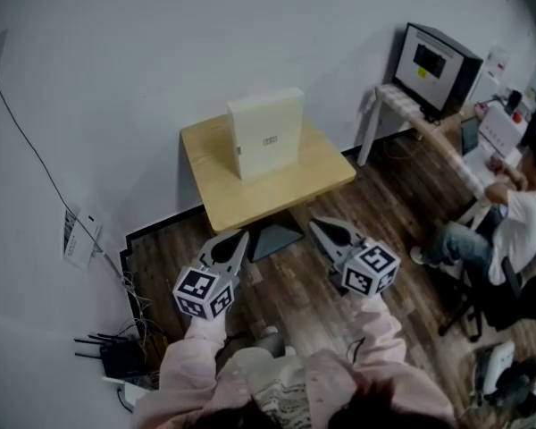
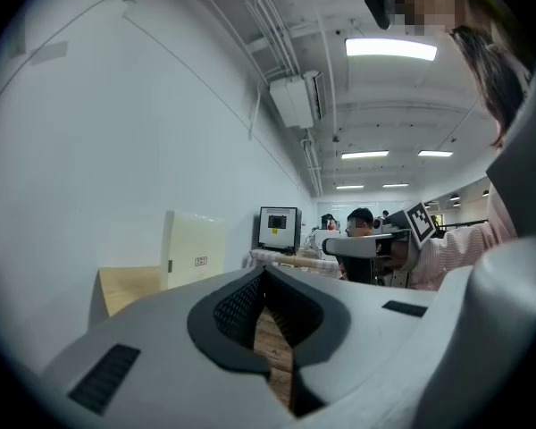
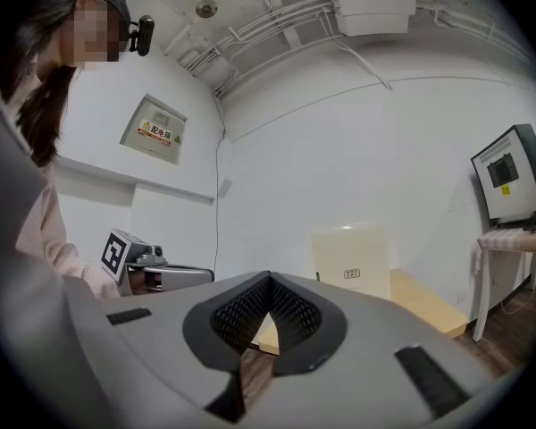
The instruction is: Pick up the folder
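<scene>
Progress: No part of the pick-up is done. The folder [image 1: 266,132] is untouched, and the approach, the grasp and the lift are all judged to be left.
Folder place: It is stood upright on the far half of the worktop [image 1: 250,199], in the upper middle of the head view, near the white wall and well apart from both tools.
Left tool [image 1: 241,234]: It is held at lower centre-left of the head view, short of the worktop's near edge. Its jaws are closed tip to tip, with nothing between them.
Right tool [image 1: 314,223]: It is held at lower centre-right, also short of the near edge. Its jaws are pressed together and nothing is gripped.
Folder make: A thick box-like slab in pale cream is seen, with flat matte faces, squared edges and a small label on the front. It is judged stiff.
Worktop make: A smooth, light wooden square top with rounded corners is carried on a dark base.
Tool make: Grey tapered jaws are lined with dark, mesh-patterned pads, and a cube with square markers is mounted behind them.
Floor [image 1: 295,302]: Dark wood-grain planks are laid.
</scene>
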The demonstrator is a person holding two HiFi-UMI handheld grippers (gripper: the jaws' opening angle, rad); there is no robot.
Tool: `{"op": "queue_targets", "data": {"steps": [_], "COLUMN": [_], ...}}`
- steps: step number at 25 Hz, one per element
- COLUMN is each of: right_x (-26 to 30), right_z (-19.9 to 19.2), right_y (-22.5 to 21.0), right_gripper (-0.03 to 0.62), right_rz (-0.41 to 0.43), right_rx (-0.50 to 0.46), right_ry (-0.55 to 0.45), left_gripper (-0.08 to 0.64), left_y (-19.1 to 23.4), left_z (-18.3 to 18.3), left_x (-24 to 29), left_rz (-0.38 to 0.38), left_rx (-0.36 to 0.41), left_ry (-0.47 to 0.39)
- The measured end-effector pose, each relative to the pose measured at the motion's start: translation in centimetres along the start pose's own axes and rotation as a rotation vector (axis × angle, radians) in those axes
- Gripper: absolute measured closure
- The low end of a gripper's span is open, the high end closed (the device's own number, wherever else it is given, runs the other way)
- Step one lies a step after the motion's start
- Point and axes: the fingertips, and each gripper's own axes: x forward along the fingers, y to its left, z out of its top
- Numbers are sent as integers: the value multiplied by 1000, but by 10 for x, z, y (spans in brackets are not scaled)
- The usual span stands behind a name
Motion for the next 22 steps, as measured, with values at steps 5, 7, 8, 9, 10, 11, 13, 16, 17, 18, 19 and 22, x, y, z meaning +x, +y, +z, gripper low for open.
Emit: {"op": "queue_targets", "data": {"steps": [5, 7, 8, 9, 10, 11, 13, 16, 17, 18, 19, 22], "right_x": [15, 24, 29, 33, 37, 41, 48, 60, 64, 67, 70, 79], "right_z": [-4, -2, 0, 2, 4, 5, 7, 10, 10, 10, 10, 9], "right_y": [-10, -16, -20, -24, -28, -33, -44, -58, -63, -67, -72, -84], "right_gripper": [603, 603, 603, 603, 603, 603, 603, 603, 603, 603, 603, 603], "right_rz": [9, 13, 18, 23, 28, 31, 30, 25, 24, 23, 21, 19], "right_rx": [10, 8, 5, 1, -2, -3, -2, 3, 4, 5, 6, 11], "right_ry": [7, 6, 6, 6, 7, 6, 2, 1, 3, 6, 10, 13], "left_gripper": [561, 560, 561, 561, 561, 561, 561, 560, 561, 561, 561, 561], "left_y": [11, 18, 23, 27, 32, 37, 47, 62, 65, 69, 72, 81], "left_z": [-7, -7, -6, -6, -5, -5, -5, -3, -2, -2, -2, -6], "left_x": [11, 19, 23, 27, 32, 37, 46, 60, 65, 70, 75, 89], "left_rz": [-1, -4, -4, -3, -1, -1, 3, 4, 2, 0, -3, -8], "left_rx": [-5, -6, -5, -6, -7, -7, -9, -12, -12, -14, -17, -25], "left_ry": [14, 18, 20, 21, 23, 25, 27, 28, 29, 31, 34, 44]}}
